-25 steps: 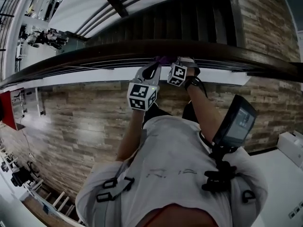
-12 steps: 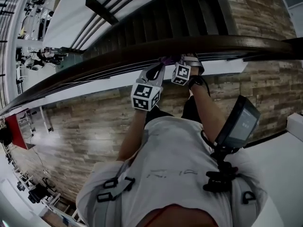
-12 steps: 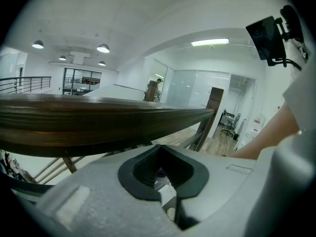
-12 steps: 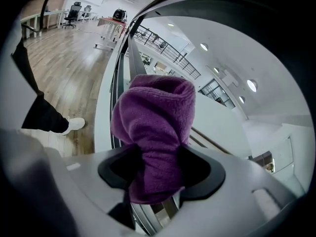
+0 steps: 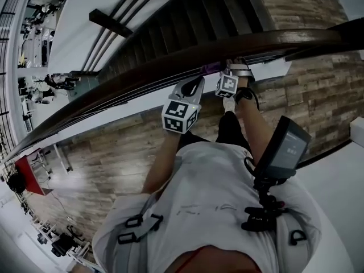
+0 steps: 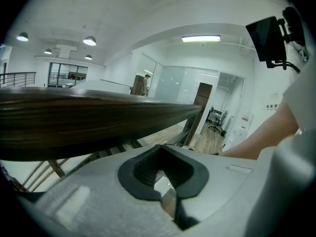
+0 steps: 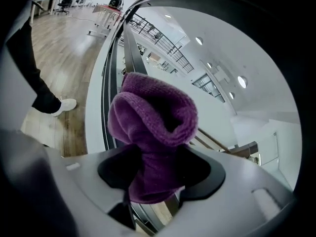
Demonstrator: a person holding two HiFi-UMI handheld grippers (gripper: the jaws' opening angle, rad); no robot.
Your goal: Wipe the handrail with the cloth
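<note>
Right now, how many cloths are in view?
1: a purple cloth between the right claw's jaws, which have just been opening, by the handrail. The left claw holds none; others may be hidden.

Handrail (image 5: pixel 142 75): dark brown wood w/ smooth rounded top, runs as one long curve diag. across head view, lower L to upper R, while cloth (image 7: pixel 153 132), purple fuzzy knit, is bunched & folded over into a thick upright lump at rail's near edge, contact w/ wood unclear.
</note>
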